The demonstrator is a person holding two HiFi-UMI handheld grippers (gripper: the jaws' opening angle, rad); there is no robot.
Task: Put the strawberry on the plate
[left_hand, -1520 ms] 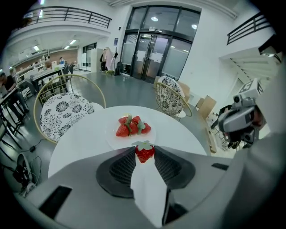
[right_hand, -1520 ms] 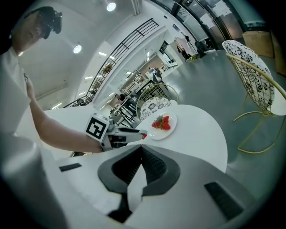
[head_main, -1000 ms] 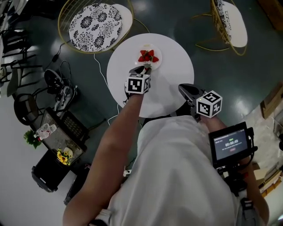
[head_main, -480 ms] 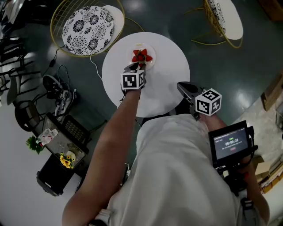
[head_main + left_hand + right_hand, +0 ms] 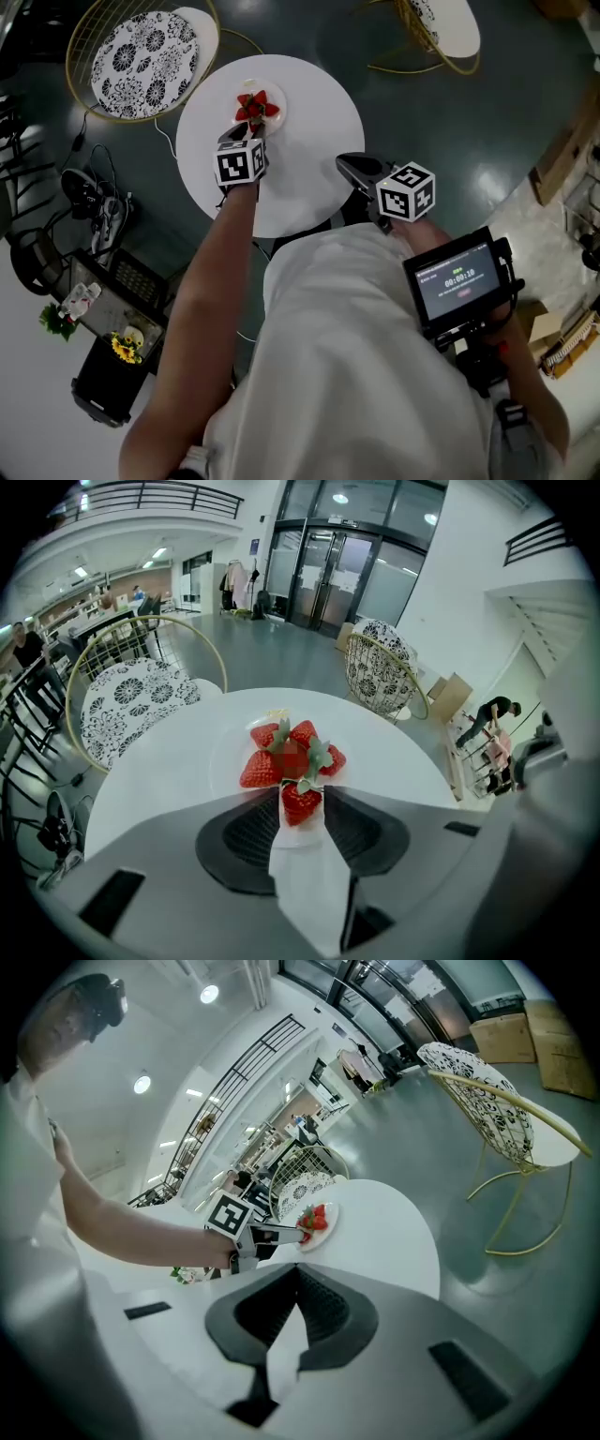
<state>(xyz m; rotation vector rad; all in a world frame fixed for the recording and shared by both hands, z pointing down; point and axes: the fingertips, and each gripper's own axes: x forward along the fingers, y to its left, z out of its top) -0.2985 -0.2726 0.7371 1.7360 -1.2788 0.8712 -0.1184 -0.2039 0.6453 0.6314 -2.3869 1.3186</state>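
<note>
A small clear plate (image 5: 273, 97) (image 5: 225, 761) sits at the far side of the round white table (image 5: 300, 159), with three red strawberries (image 5: 257, 105) (image 5: 286, 752) heaped on it. My left gripper (image 5: 250, 129) (image 5: 300, 803) reaches over the plate's near rim and is shut on one more strawberry (image 5: 300, 802), which touches the heap. The right gripper view shows that gripper (image 5: 286, 1235) at the plate (image 5: 326, 1225). My right gripper (image 5: 354, 169) (image 5: 298, 1271) hovers at the table's near right edge, shut and empty.
Two gold wire chairs with patterned cushions stand beyond the table, one at the left (image 5: 141, 52) and one at the right (image 5: 436, 19). Cables and bags (image 5: 94, 197) lie on the floor at the left. A screen device (image 5: 459, 281) hangs at the person's right side.
The head camera has swung, so the table sits further left and higher in view. The left gripper stays at the plate's near rim, still shut on the strawberry. The right gripper holds its place.
</note>
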